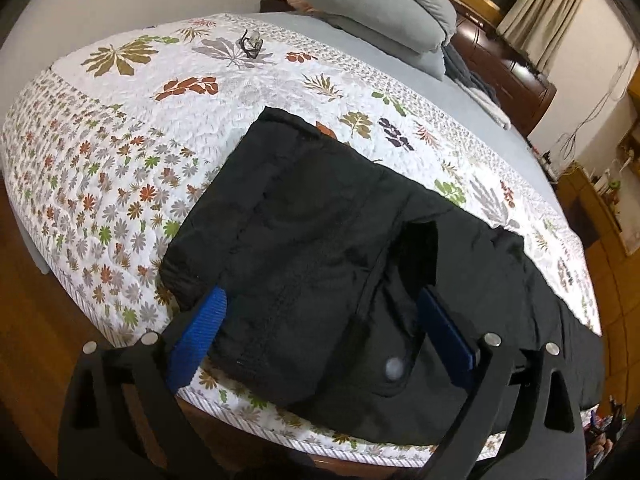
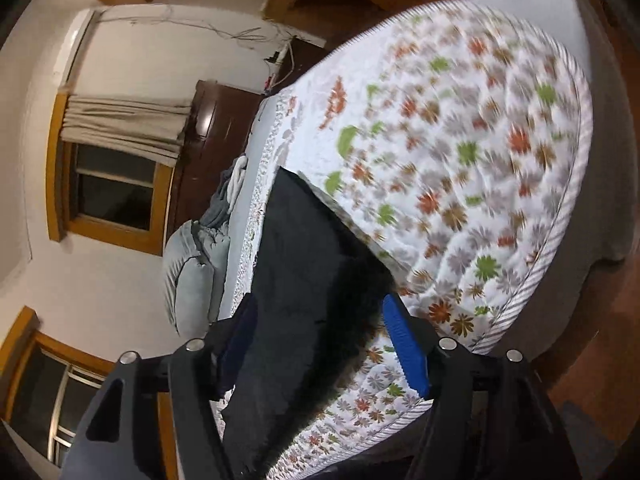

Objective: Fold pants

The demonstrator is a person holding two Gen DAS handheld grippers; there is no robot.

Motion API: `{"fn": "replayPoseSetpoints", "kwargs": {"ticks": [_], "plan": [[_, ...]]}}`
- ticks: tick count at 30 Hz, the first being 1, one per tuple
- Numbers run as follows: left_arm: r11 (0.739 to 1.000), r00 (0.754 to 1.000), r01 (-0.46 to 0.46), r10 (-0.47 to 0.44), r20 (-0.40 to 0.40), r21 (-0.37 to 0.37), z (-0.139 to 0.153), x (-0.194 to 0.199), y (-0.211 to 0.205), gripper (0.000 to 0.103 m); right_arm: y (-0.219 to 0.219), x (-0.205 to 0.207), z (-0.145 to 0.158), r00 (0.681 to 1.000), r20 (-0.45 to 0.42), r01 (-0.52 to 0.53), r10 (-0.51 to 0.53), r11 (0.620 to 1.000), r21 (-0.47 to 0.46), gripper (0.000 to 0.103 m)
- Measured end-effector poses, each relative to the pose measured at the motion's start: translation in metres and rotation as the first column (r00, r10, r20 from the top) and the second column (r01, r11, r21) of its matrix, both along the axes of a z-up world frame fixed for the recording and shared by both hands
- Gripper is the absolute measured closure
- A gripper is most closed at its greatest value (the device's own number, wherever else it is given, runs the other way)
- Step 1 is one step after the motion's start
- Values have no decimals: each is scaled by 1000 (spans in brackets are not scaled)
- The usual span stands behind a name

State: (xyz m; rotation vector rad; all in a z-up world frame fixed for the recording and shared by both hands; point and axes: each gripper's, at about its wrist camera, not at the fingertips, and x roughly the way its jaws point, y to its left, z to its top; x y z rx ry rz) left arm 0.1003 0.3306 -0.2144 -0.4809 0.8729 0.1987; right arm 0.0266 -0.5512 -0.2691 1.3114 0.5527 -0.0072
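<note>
Bed with white floral quilted cover (image 1: 120,184) carries folded black fleece-lined pants (image 1: 320,264) at its near edge, grey pillows (image 1: 372,8) at far end, left gripper (image 1: 320,316) and right gripper (image 2: 320,336) both spread wide, straddling pants, grasping nothing.

Black pants (image 1: 320,248) lie on floral quilt (image 1: 120,152) at bed's near edge. L gripper (image 1: 324,308) fingers wide apart over them. Gray pillows (image 1: 372,12) far right.

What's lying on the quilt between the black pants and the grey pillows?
Mostly bare quilt; the left wrist view shows only a small dark item, maybe glasses, between pants and pillows.
</note>
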Motion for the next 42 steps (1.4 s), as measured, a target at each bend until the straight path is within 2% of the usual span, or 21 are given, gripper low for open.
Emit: {"fn": "replayPoseSetpoints", "kwargs": {"ticks": [10,14,16,19,23,26,28,29,31,33,36,42], "plan": [[999,998,14,-12,-62,47,-6,8,-6,3,-7,1,-25,998,66,17,-19,999,45,30],[998,997,16,-11,-79,62,-7,10,-7,3,-5,7,-17,990,138,3,-10,999,50,30],[998,996,16,-11,-84,65,-8,11,-7,3,-5,9,-20,991,136,0,-5,999,37,30],[998,996,15,-9,-91,69,-9,11,-7,3,-7,8,-34,990,137,7,-17,997,71,34],[997,995,22,-13,-103,80,-9,13,-8,3,-3,11,-27,983,186,-21,11,998,54,33],[996,994,21,-11,-110,85,-10,15,-8,3,-3,19,-35,984,176,-24,13,998,61,33],[996,994,20,-10,-112,87,-10,15,-8,3,-6,19,-40,985,170,-11,-2,997,74,46],[996,994,20,-10,-113,86,-10,16,-8,3,-6,18,-40,985,171,-8,-5,997,77,48],[996,993,21,-11,-115,81,-11,16,-7,3,-6,19,-39,987,161,-19,8,998,66,68],[997,993,22,-13,-120,79,-12,17,-7,3,-5,20,-33,988,153,-20,13,999,46,76],[995,990,31,-19,-139,91,-14,19,-8,3,-2,20,-17,989,147,-20,19,1000,1,81],[995,989,43,-31,-142,85,-15,17,-7,3,10,19,24,988,150,-25,37,996,-83,82]]}}
